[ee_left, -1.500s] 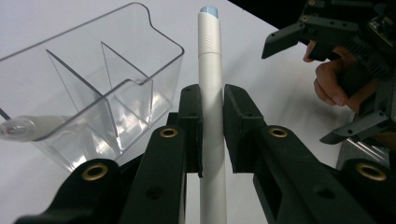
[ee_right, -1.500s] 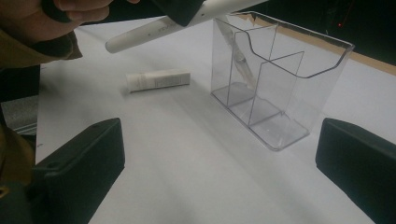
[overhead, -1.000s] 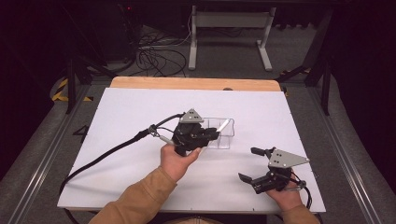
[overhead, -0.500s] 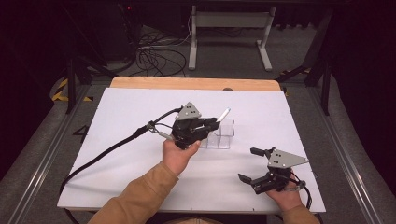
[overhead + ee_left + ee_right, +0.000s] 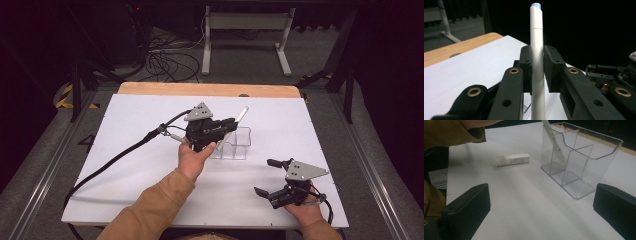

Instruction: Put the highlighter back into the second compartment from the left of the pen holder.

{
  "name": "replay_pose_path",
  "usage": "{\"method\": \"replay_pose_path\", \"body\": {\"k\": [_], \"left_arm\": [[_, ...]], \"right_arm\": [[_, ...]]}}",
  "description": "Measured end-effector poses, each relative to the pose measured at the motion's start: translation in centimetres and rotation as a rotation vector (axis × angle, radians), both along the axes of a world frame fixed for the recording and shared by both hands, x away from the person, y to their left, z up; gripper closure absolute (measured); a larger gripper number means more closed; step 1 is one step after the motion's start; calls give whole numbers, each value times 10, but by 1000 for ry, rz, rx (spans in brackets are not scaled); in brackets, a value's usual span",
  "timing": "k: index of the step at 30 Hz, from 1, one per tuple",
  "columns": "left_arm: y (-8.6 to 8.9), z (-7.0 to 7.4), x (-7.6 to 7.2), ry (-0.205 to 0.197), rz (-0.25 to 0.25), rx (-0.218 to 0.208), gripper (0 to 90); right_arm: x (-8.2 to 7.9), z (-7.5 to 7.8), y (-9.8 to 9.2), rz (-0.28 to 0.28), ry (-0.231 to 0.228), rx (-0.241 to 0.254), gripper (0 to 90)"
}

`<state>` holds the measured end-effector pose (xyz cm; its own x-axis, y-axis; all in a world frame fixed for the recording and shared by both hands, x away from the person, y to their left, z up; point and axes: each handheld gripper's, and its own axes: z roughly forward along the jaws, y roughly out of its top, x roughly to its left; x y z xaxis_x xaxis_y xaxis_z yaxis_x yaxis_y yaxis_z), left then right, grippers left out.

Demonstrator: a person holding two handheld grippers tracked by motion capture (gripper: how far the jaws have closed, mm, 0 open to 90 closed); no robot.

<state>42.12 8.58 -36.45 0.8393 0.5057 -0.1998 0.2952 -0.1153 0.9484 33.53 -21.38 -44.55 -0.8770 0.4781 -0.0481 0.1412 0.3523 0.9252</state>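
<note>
My left gripper point(image 5: 227, 125) hovers over the clear compartmented organizer point(image 5: 235, 146) at the table's middle, shut on a white pen point(image 5: 241, 115). In the left gripper view the pen point(image 5: 536, 30) stands upright between the two black jaws of that gripper point(image 5: 537, 53), capped end up. The right gripper view shows the pen's lower end point(image 5: 555, 143) leaning inside an end compartment of the organizer point(image 5: 584, 157). My right gripper point(image 5: 264, 176) rests open near the front right of the table, aimed at the organizer. Nothing is between its jaws point(image 5: 541, 205).
A small white box point(image 5: 512, 159) lies flat on the white table top point(image 5: 135, 125) beside the organizer, near the person's left sleeve point(image 5: 451, 131). A black cable point(image 5: 115, 160) trails from the left gripper toward the front left. A wooden strip point(image 5: 210, 89) edges the far side.
The left gripper has shifted a little toward the far side with the pen. The pen's upper end now sticks out higher above the organizer. The right gripper has stayed put.
</note>
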Motion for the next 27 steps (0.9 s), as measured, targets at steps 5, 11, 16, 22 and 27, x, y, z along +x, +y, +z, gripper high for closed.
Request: {"method": "replay_pose_path", "body": {"k": [5,11,16,22,27], "left_arm": [[-2,-4,7,-40,-1,-25,780],[-3,-10,15,-74,-8,-49,779],[-5,-15,21,-97,-18,-56,779],[-5,-20,27,-84,-41,-71,779],[-6,-22,31,-90,-36,-82,778]], "right_arm": [[0,0,-1,1,1,3,15],[0,0,0,3,2,3,15],[0,0,0,3,4,5,15],[0,0,0,5,4,5,15],[0,0,0,6,4,5,15]]}}
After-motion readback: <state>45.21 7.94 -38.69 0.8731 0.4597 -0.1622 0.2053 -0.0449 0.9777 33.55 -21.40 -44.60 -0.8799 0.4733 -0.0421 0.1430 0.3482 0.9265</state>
